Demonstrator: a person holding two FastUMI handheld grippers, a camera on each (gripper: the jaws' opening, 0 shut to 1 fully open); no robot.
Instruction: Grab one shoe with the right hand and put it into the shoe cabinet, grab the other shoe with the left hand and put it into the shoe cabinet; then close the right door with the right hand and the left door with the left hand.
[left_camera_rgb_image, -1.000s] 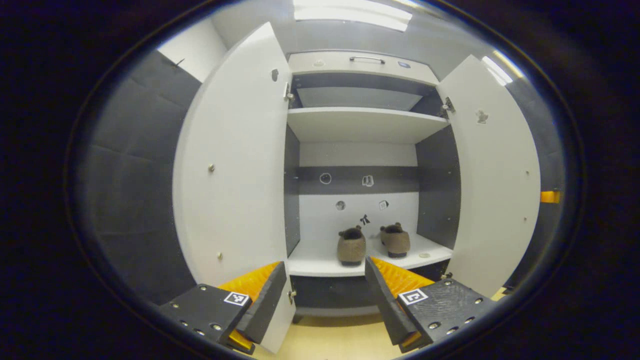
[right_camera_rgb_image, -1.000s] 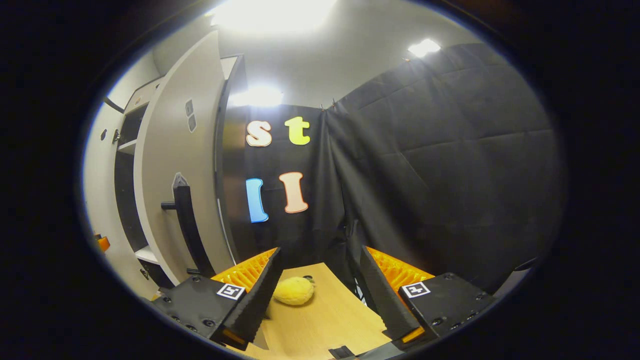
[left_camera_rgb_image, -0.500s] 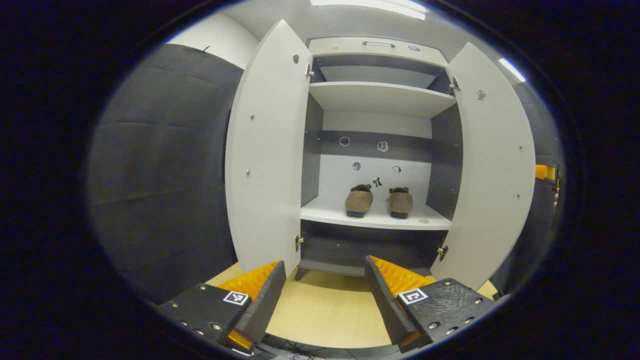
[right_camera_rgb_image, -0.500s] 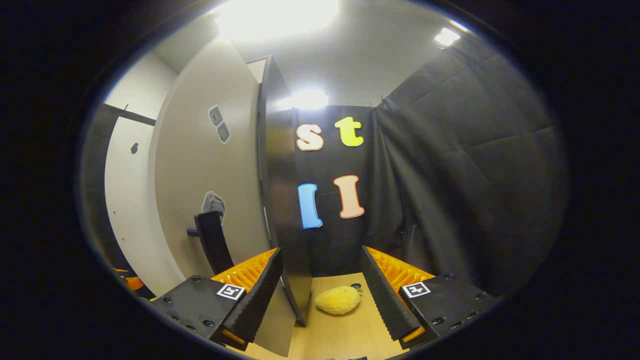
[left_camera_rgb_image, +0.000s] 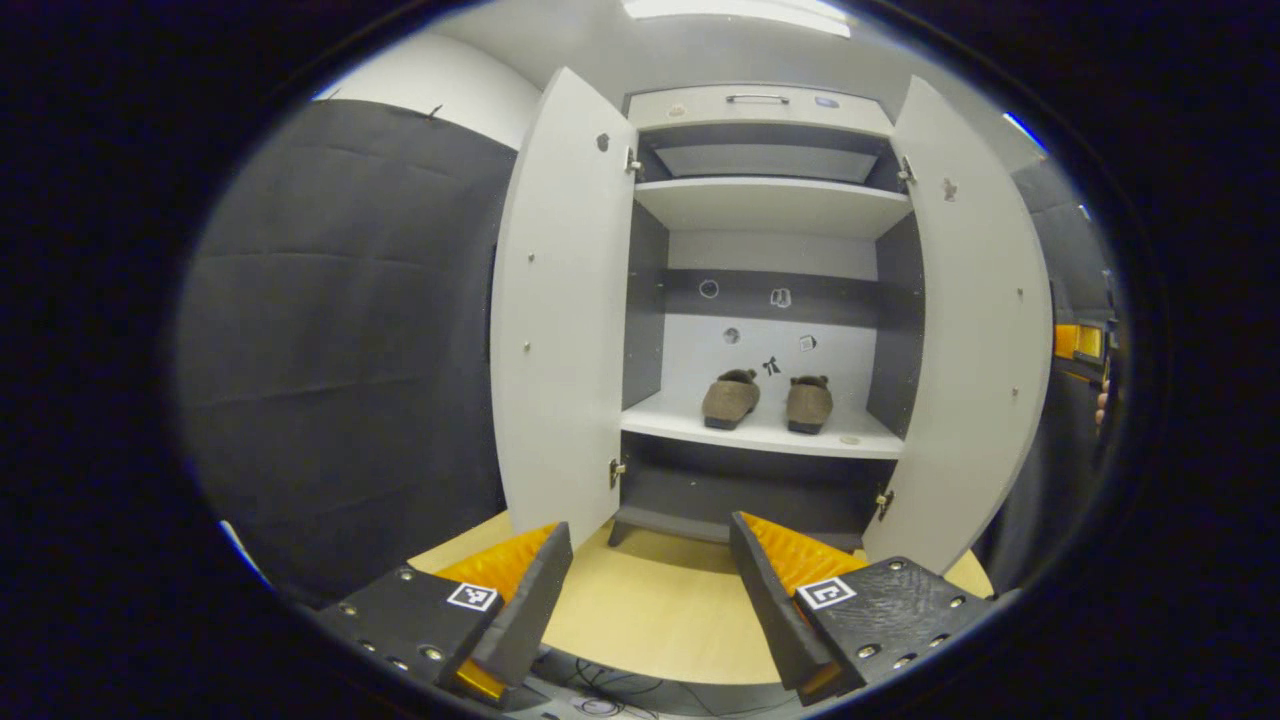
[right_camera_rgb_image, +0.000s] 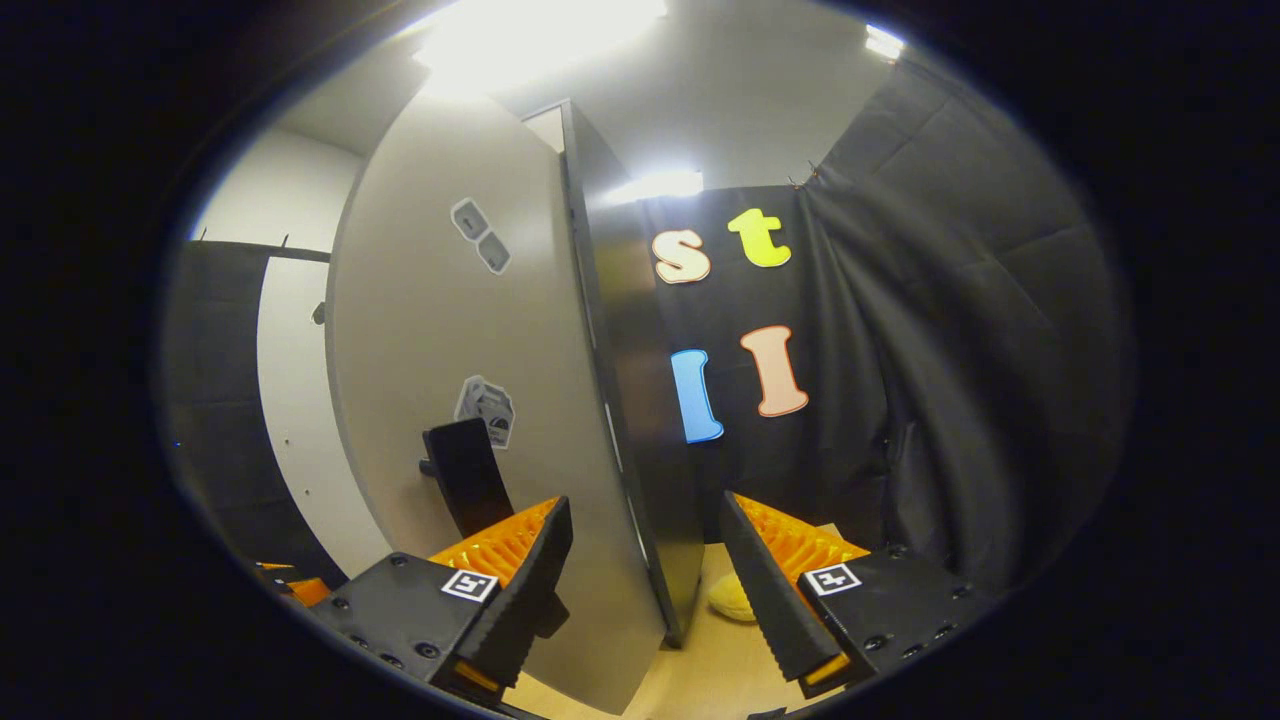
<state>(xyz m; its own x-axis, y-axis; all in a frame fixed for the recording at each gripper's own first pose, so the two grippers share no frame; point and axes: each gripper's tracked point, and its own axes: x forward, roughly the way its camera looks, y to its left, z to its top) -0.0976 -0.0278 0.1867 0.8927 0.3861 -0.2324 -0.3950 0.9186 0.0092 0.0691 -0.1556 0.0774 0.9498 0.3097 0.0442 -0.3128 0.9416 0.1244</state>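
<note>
White rigid panel right door (right_camera_rgb_image: 470, 330) swung lightly on hinges; push near its black handle (right_camera_rgb_image: 465, 475). Right gripper (right_camera_rgb_image: 640, 580) jaws stood wide, straddling its edge.

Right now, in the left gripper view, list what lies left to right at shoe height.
Left door → left shoe → right shoe → right door.
</note>
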